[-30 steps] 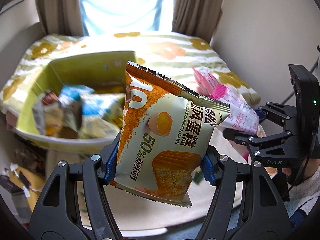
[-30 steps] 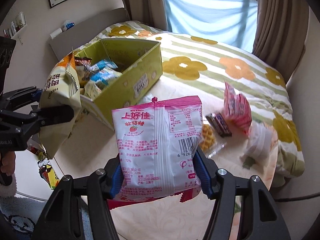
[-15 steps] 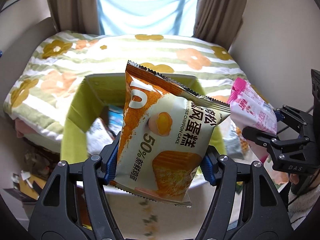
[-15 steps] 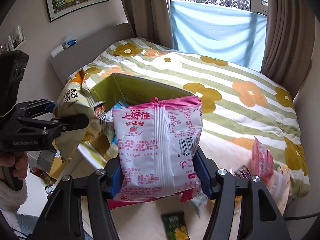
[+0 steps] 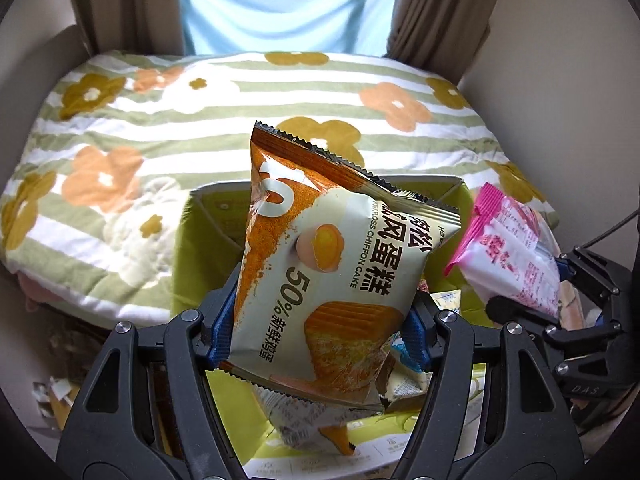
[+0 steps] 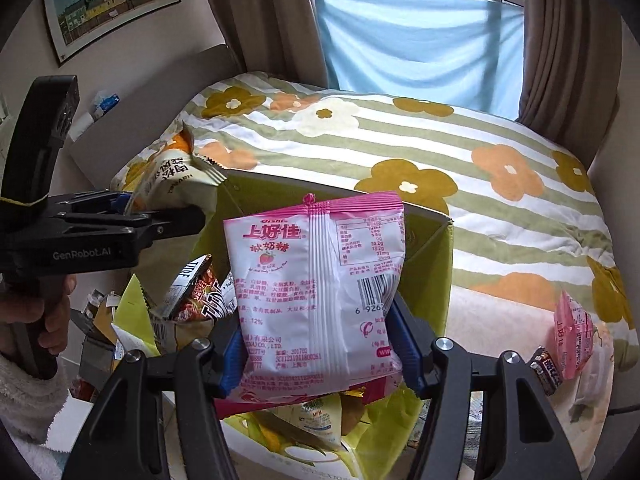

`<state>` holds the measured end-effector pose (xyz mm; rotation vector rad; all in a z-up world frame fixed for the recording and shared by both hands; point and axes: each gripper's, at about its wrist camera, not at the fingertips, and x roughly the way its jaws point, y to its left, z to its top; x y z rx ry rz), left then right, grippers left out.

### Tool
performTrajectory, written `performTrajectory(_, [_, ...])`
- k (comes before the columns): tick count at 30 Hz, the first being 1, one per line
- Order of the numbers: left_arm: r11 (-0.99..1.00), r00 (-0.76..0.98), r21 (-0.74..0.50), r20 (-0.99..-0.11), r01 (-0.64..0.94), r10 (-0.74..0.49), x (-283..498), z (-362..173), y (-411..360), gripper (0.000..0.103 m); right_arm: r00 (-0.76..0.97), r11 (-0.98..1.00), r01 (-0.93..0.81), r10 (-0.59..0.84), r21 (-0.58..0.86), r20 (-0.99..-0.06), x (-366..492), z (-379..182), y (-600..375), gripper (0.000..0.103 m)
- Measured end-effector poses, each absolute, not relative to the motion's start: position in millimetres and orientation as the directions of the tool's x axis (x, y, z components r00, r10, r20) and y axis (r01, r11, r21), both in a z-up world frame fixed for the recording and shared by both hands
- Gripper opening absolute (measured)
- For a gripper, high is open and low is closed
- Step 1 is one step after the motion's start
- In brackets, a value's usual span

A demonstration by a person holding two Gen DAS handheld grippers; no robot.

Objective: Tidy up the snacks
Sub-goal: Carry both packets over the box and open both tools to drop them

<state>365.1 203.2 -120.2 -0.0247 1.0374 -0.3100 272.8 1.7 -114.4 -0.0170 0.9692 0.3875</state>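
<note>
My left gripper (image 5: 320, 326) is shut on an orange and cream chiffon cake packet (image 5: 336, 276), held above the open yellow-green box (image 5: 188, 248). My right gripper (image 6: 320, 350) is shut on a pink and white candy bag (image 6: 316, 292), held over the same box (image 6: 434, 276). The box holds several snack packets (image 6: 196, 296). In the left wrist view the right gripper (image 5: 532, 292) and its pink bag (image 5: 508, 252) are at the right. In the right wrist view the left gripper (image 6: 168, 220) and the cake packet (image 6: 172, 178) are at the left.
A bed with a green striped flower quilt (image 5: 168, 120) lies behind the box. A second pink bag (image 6: 574, 334) and a dark snack bar (image 6: 546, 368) lie on the table at the right. Clutter (image 5: 52, 396) lies on the floor at the left.
Both grippers have moved over the box with their packets still held. The box now sits directly below both packets, and the views look more steeply down into it.
</note>
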Motion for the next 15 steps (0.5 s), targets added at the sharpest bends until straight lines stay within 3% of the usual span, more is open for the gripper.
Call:
performTrajectory(1, [0.951,0.456,-0.183,-0.844,0.249,-0.282,369,-123,203,0.069,0.497,0.934,-0.321,0.309,0.159,-0.811,275,-117,3,0.058])
performTrajectory(3, [0.951,0.442,-0.194,-0.850,0.242,-0.286,374,-129,204,0.102,0.488,0.938,-0.308,0.299,0.159,-0.820,279,-121,3,0.058])
performTrajectory(15, [0.970,0.436,-0.195,-0.867,0.146,-0.241,355,-147,229,0.103,0.439,0.947,-0.264,0.285,0.181,-0.852,300,-139,5,0.058])
